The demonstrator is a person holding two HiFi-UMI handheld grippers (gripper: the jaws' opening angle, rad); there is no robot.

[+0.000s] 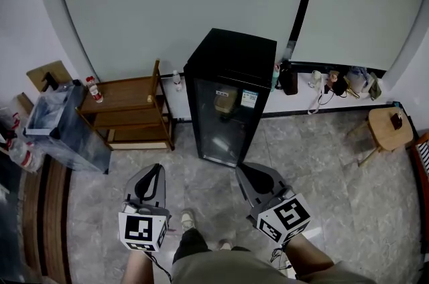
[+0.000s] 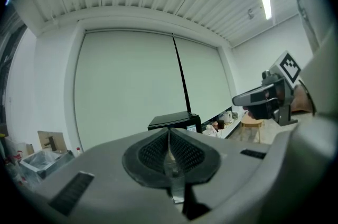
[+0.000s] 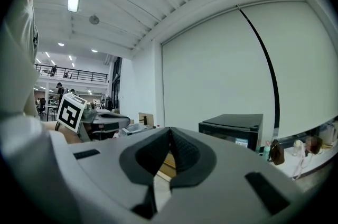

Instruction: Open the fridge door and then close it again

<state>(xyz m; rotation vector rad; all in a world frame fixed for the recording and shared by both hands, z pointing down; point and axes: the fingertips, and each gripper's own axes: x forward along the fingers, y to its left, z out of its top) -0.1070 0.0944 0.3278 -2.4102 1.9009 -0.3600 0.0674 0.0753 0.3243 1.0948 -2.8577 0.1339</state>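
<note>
A: Head view first. Where's the fridge?
B: The small black fridge with a glass front [image 1: 228,102] stands against the wall with its door shut, just beside a brown wooden shelf unit [image 1: 131,112]. The left gripper [image 1: 158,167] and the right gripper [image 1: 239,169] are held low, well apart from it.
A: Left gripper view?
B: The jaws are pressed together with nothing between them. The fridge [image 2: 177,121] sits beyond the tips.
A: Right gripper view?
B: It's likewise closed and empty, with the fridge [image 3: 235,128] off to the right.
A: So which step?
B: The approach, I'd judge; opening hasn't begun. Next, close in, part one gripper's jaws and catch the door's free edge. I can't tell which side that is.
</note>
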